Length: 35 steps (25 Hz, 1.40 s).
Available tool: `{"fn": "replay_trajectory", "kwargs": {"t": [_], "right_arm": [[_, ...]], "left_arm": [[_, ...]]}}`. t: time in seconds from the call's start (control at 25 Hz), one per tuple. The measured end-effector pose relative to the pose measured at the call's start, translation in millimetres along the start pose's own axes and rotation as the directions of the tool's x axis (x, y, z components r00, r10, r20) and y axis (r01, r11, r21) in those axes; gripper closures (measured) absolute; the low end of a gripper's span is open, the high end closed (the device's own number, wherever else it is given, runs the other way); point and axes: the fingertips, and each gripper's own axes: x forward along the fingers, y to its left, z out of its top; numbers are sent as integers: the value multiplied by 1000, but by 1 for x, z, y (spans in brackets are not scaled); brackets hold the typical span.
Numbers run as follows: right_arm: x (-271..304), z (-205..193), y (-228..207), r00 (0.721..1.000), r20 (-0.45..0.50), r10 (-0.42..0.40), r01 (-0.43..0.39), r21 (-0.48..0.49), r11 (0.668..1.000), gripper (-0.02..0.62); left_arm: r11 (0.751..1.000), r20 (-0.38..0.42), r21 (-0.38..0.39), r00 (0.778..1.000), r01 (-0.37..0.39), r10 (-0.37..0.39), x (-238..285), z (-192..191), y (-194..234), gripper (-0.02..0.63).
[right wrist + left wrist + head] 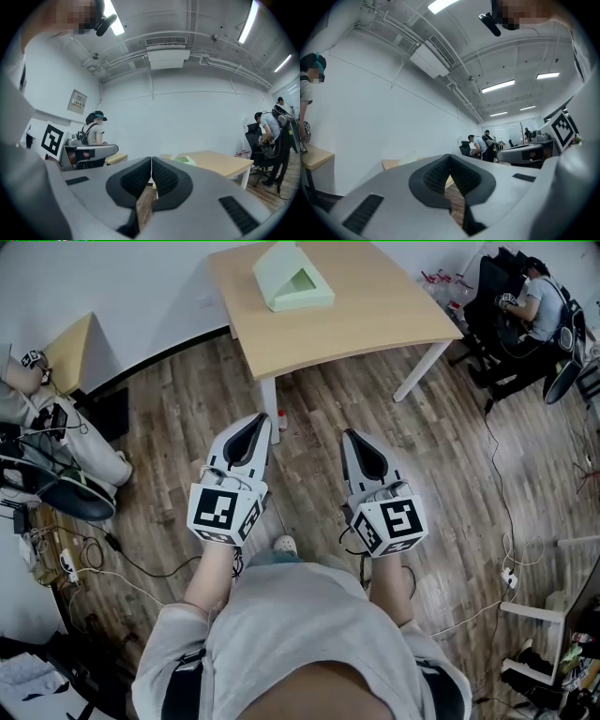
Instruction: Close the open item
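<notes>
Closest in the head view: a person's gray top [300,634] and two bare arms reaching fwd. Each hand holds a gripper w/ a black-and-white marker cube [223,510] at its back end. The L gripper [259,420] and the R gripper [350,435] are side by side, not touching. Both point fwd toward the worktop.

The L gripper's jaws are shut tight, pads pressed together, nothing btw them. Its own view shows only a thin line where they meet. The R gripper's jaws are pressed together too, and hold nothing.

Under both is a brown wood floor [450,446]. Thin cables [141,568] run over it at the left and the right. A small white thing [284,545] lies on the floor just in front of the person. Can't tell what it is.

Further on stands the worktop [375,315], light wood w/ white legs. The green box [291,277] sits on it, at the far left part, near the back edge. Its lid stands up at a slant, so the box is open. It's well apart from both grippers. In the R gripper view it's a small green bit on the worktop, past the jaw tips.

Far off: a small worktop [70,348] by the white wall at the left, w/ a person in white [19,390] next to it. At the top right another person [542,301] sits by black chairs [492,287].
</notes>
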Motion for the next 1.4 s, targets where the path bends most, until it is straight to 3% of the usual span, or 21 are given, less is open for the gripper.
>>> {"fn": "replay_trajectory", "kwargs": {"t": [0.44, 0.92, 1.4], "right_arm": [[51, 8, -20, 1000, 5, -6, 6, -24, 1000, 584], [130, 27, -108, 998, 5, 65, -65, -52, 997, 584], [186, 35, -200, 985, 4, 173, -172, -54, 984, 584]], "left_arm": [[1000, 10, -17, 1000, 6, -6, 47, -5, 33, 591], [996, 22, -23, 996, -83, 84, 151, -1, 61, 591], [983, 23, -10, 983, -182, 183, 249, -5, 55, 591]]}}
